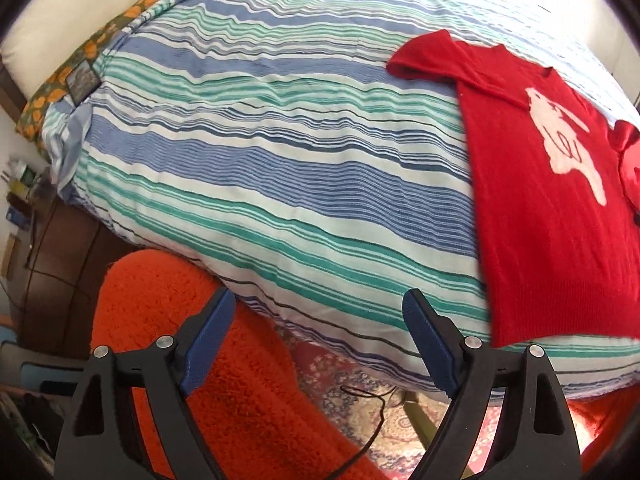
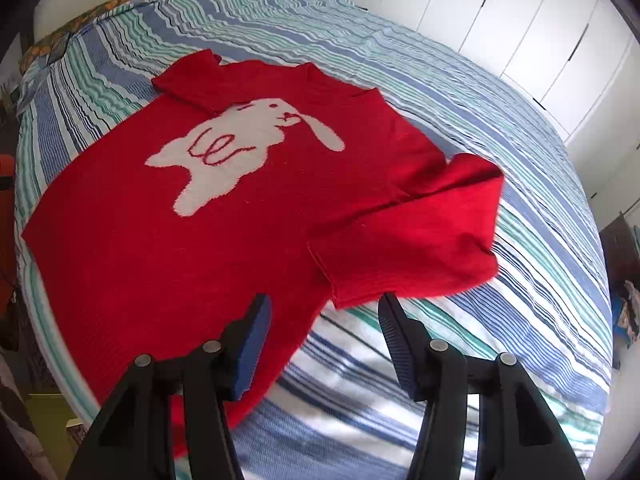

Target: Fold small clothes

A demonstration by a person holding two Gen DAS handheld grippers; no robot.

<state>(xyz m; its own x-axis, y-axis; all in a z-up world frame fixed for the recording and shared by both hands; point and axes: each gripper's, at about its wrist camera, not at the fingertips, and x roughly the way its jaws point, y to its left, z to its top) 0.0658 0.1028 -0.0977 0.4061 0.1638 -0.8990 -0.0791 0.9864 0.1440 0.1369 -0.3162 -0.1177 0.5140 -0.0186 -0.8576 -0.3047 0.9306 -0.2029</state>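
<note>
A small red sweater (image 2: 168, 248) with a white rabbit on its front lies spread on the striped bed cover (image 2: 460, 92). Its right sleeve (image 2: 416, 236) is folded inward over the body; the left sleeve (image 2: 188, 76) is folded in near the collar. My right gripper (image 2: 324, 316) hovers open just above the sweater's lower hem, holding nothing. In the left wrist view the sweater (image 1: 544, 216) lies at the right. My left gripper (image 1: 320, 312) stands wide open and empty, off the near edge of the bed, left of the sweater.
An orange fluffy rug (image 1: 224, 352) and a patterned carpet (image 1: 360, 392) with a thin black cable lie on the floor below the bed edge. White wardrobe doors (image 2: 528, 28) stand beyond the bed. A flowered pillow (image 1: 100, 40) lies at the bed's far left corner.
</note>
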